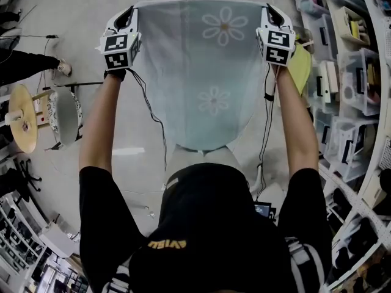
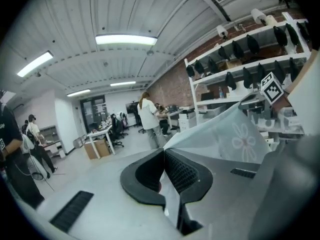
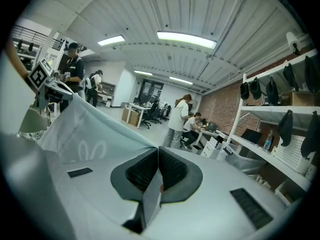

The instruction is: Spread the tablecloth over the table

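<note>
A pale blue-green tablecloth (image 1: 198, 72) with white daisy prints hangs stretched in the air between both grippers. My left gripper (image 1: 129, 15) is shut on its top left corner, and my right gripper (image 1: 269, 12) is shut on the top right corner. The left gripper view shows the cloth (image 2: 235, 134) running off to the right from the shut left gripper (image 2: 164, 151). Seen from the right gripper view, the same cloth (image 3: 87, 131) runs to the left from the pinching right gripper (image 3: 158, 151). No table shows under the cloth; its lower edge hangs in front of the person's head.
Shelves with plastic bins (image 1: 351, 84) line the right side. A round wooden stool (image 1: 23, 118) and a small stand (image 1: 64, 115) are on the floor at the left. Several people (image 2: 149, 116) and desks stand farther off in the room.
</note>
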`<move>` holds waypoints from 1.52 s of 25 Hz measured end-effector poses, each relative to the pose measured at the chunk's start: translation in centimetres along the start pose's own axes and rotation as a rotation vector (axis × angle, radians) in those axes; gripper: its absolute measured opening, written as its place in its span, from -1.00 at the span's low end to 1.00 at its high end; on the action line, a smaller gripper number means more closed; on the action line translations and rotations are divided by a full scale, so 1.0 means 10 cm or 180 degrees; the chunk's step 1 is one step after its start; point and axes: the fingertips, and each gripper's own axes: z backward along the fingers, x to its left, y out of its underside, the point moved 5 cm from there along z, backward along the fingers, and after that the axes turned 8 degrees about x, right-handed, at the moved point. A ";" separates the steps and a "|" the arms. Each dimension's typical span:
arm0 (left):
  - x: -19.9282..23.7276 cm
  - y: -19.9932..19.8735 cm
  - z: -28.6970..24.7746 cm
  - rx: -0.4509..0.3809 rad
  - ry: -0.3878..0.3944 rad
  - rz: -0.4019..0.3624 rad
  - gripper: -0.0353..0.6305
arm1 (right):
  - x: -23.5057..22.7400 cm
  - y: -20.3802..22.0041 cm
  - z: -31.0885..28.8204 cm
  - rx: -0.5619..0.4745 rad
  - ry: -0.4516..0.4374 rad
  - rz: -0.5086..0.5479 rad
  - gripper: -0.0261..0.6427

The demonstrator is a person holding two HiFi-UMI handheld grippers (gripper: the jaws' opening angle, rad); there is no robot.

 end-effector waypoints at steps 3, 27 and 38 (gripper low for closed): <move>-0.03 0.22 -0.03 0.0140 0.0013 -0.0025 -0.84 | 0.12 0.10 -0.02 0.0068 -0.0067 0.0054 -0.90; -0.74 1.47 0.24 0.0786 0.0044 0.0461 -0.83 | 0.84 1.09 0.16 0.0913 -0.0306 -0.0061 -0.90; -1.08 1.85 0.36 0.1096 0.0278 0.0455 -0.41 | 1.22 1.52 0.28 0.1270 -0.0641 -0.0157 -0.48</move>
